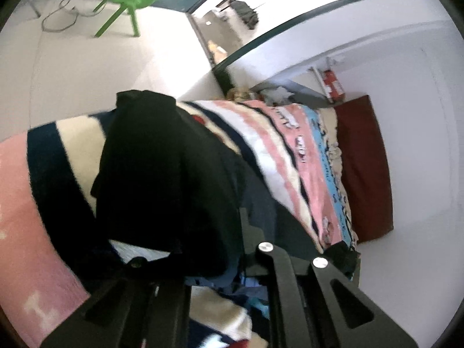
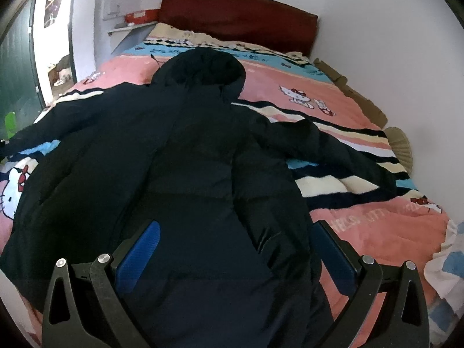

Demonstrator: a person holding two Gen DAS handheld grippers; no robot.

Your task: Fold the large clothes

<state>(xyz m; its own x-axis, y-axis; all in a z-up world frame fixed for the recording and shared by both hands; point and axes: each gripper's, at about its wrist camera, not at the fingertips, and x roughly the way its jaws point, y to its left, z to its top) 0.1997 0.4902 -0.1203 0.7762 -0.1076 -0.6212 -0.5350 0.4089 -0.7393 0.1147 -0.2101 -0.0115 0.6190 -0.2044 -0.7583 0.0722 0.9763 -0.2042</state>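
Note:
A large black hooded coat [image 2: 185,150] lies spread on the bed, hood toward the headboard and both sleeves out to the sides. My right gripper [image 2: 235,249] is open, its blue-padded fingers [image 2: 142,249] straddling the coat's lower part near the hem. In the left wrist view my left gripper [image 1: 208,264] is shut on a fold of the black coat [image 1: 162,179], which drapes over its fingers and hides the tips. The view is tilted and blurred.
The bed carries a pink, blue and cream striped cartoon blanket [image 2: 290,84] and a dark red headboard [image 2: 237,14] against the white wall. A green chair [image 1: 130,3] stands on the pale floor beyond the bed. A doorway [image 2: 55,46] is at the left.

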